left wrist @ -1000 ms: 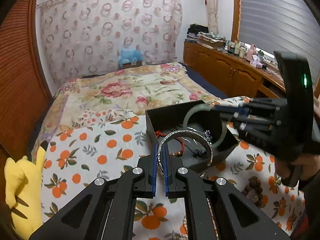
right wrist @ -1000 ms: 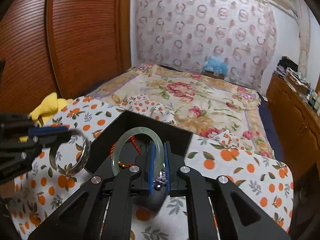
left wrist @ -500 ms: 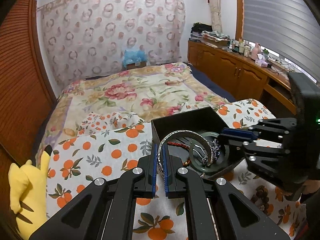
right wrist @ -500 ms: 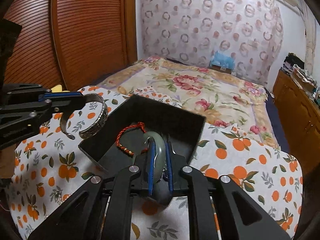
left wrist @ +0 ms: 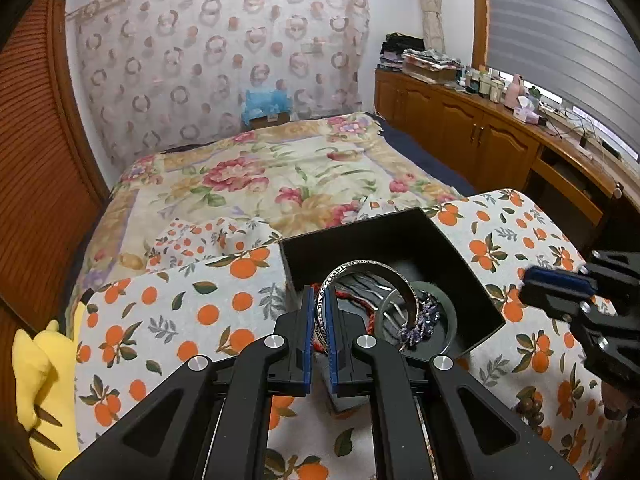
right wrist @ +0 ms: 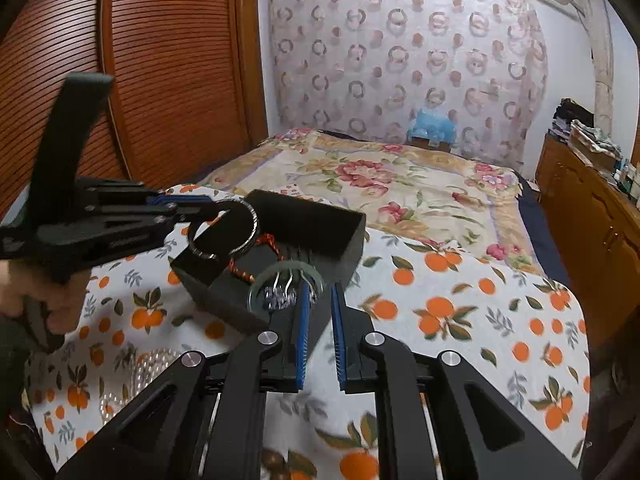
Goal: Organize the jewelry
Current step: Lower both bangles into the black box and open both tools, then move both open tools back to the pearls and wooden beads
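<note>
Your left claw (left wrist: 319, 316) is clamped on the rim of the silver bangle (left wrist: 372, 280). The bangle is an open metal cuff with an engraved outer face. It stands on edge, its arc rising away from the pads and curving over the box (left wrist: 472, 276); its open ends point down into the box. In the right wrist view the bangle (right wrist: 240, 232) hangs at the box's left corner.

The box is black, square and open-topped, with matte walls. Inside it lie a pale green jade bangle (left wrist: 448, 320), flat and smooth, a red braided cord (left wrist: 352, 300), and a purple beaded piece (left wrist: 420, 326) lying within the jade ring.

Your right claw (right wrist: 319, 312) has its blue pads apart with nothing between them; the jade bangle (right wrist: 316, 272) lies just beyond its left fingertip.

The box rests on a white cloth (left wrist: 200, 308) printed with oranges and leaves. A string of pearls (right wrist: 152, 364) lies on the cloth near your left hand (right wrist: 44, 292). A floral quilt (left wrist: 260, 176) covers the bed beyond.
</note>
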A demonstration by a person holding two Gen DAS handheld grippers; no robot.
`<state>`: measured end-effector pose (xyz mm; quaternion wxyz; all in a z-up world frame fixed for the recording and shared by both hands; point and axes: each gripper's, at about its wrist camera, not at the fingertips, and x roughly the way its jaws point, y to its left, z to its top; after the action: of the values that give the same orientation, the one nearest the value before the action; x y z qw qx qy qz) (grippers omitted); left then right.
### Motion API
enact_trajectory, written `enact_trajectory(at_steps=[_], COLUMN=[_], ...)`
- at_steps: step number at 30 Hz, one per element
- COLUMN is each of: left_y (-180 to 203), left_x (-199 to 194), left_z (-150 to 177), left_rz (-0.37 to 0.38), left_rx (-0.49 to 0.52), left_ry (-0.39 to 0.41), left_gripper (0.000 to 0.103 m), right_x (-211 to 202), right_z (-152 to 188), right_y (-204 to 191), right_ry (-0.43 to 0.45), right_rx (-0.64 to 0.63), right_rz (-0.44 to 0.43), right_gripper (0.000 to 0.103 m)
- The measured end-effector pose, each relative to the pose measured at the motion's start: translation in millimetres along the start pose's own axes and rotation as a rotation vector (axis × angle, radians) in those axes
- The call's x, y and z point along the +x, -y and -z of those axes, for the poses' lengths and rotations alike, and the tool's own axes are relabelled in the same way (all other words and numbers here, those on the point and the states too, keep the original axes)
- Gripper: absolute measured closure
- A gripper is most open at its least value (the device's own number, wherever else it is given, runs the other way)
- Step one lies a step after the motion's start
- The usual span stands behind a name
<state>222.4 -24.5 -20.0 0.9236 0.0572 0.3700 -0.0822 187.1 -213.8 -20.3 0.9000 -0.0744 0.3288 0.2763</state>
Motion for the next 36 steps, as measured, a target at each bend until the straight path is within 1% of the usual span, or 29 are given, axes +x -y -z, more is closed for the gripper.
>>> enact_trajectory(at_steps=[7, 10, 15, 20, 22, 24, 25, 29, 32, 36], left_y=[11, 14, 16, 19, 19, 18, 18, 17, 14, 14], left_x=[0, -2, -17, -43, -53, -64, -67, -76, -79, -78], left_z=[-4, -3, 8, 36, 47, 64, 70, 101, 119, 140], left_rz=[0.008, 0.026, 0.047, 0.078, 0.084, 0.088, 0.091, 0.104, 0.114, 0.113], left_rx=[0.021, 0.027, 0.026, 0.035, 0.035, 0.024, 0.019, -0.006, -0.019, -0.020], left_ry=[0.000, -0.004, 0.011, 0.022, 0.029, 0.038, 0.036, 0.009, -0.014, -0.051], left_gripper=[0.098, 0.097, 0.097, 0.097, 0.095, 0.084, 0.083, 0.082, 0.082, 0.082], right_x=[-17, -22, -31, -43, -49, -54, -57, -60, -60, -63], right_z=[15, 23, 43, 68, 76, 84, 89, 104, 114, 121], right_y=[-1, -6, -14, -23, -26, -30, -32, -37, -39, -41], right_ry=[0.005, 0.004, -0.012, -0.029, -0.030, -0.032, -0.034, -0.057, -0.082, -0.088], right_rx=[0.003, -0.001, 0.001, 0.005, 0.013, 0.023, 0.025, 0.031, 0.036, 0.046], right_rz=[-0.001, 0.006, -0.001, 0.003, 0.002, -0.004, -0.005, 0.007, 0.017, 0.010], right_gripper=[0.089, 0.089, 0.089, 0.089, 0.089, 0.089, 0.089, 0.085, 0.085, 0.084])
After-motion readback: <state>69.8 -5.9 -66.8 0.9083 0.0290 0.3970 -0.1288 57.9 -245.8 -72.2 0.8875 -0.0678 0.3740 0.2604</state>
